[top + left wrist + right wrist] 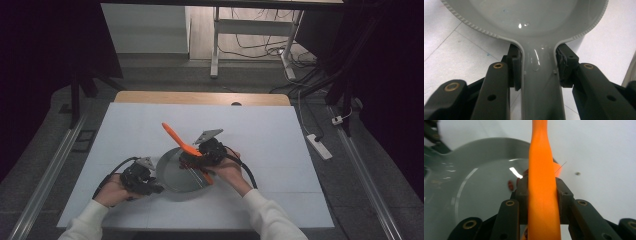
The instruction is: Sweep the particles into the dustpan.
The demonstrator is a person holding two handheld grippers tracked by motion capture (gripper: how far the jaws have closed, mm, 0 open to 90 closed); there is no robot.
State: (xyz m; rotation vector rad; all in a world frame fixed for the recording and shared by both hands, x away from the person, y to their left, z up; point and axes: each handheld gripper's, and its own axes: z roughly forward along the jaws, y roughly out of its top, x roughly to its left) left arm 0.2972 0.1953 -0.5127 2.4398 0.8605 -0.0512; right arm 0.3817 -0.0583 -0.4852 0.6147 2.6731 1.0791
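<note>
A white table (280, 135) carried the whole job, and near its front edge sat a grey pan (175, 175), round and shallow, with its handle pointing toward the person's left. Across the pan's right rim lay an orange spatula (175, 135), its free end sticking up and away over the table.

Judged from that layout, the work looked to be in mid-course: both tools were in hand and the spatula was at the pan, but whether it was stirring, scraping or being lifted out could not be told. A few small reddish bits (510, 185) showed on the pan floor beside the spatula; what they were was unclear.

The left gripper (538, 67) was clamped on the pan's handle (540, 82), its pads pressed against both sides just below the bowl, steadying it. The right gripper (541, 192) was closed narrowly on the spatula's orange shaft, held over the pan's edge.
</note>
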